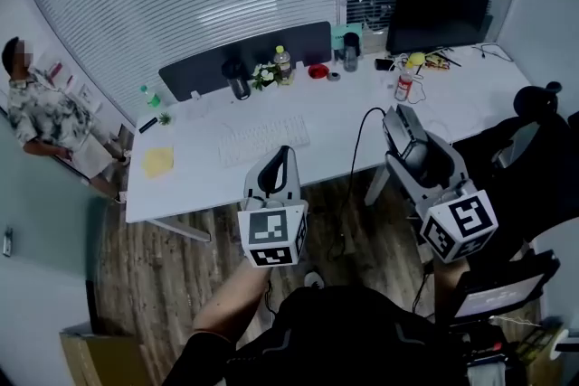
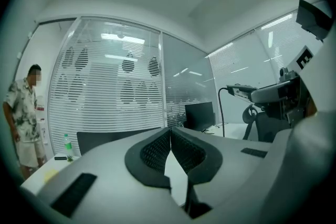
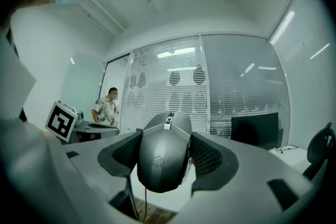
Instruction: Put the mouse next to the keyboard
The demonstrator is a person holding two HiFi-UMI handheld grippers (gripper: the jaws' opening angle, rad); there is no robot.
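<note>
In the head view a white keyboard (image 1: 263,140) lies on the white desk (image 1: 181,187). My right gripper (image 1: 403,127) hangs off the desk's near edge, right of the keyboard, shut on a grey wired mouse (image 1: 413,149). The mouse's black cable (image 1: 359,136) loops up over the desk edge and drops to the floor. The right gripper view shows the mouse (image 3: 164,157) wedged between both pads (image 3: 210,157). My left gripper (image 1: 279,160) sits just in front of the keyboard. In the left gripper view its jaws (image 2: 170,136) are shut, pads touching with nothing between them.
At the desk's far side stand a dark monitor (image 1: 437,16), a low dark screen (image 1: 244,63), bottles (image 1: 283,63) and small clutter. A yellow note (image 1: 157,161) lies left. A person (image 1: 36,117) stands at far left. An office chair (image 1: 534,131) sits right.
</note>
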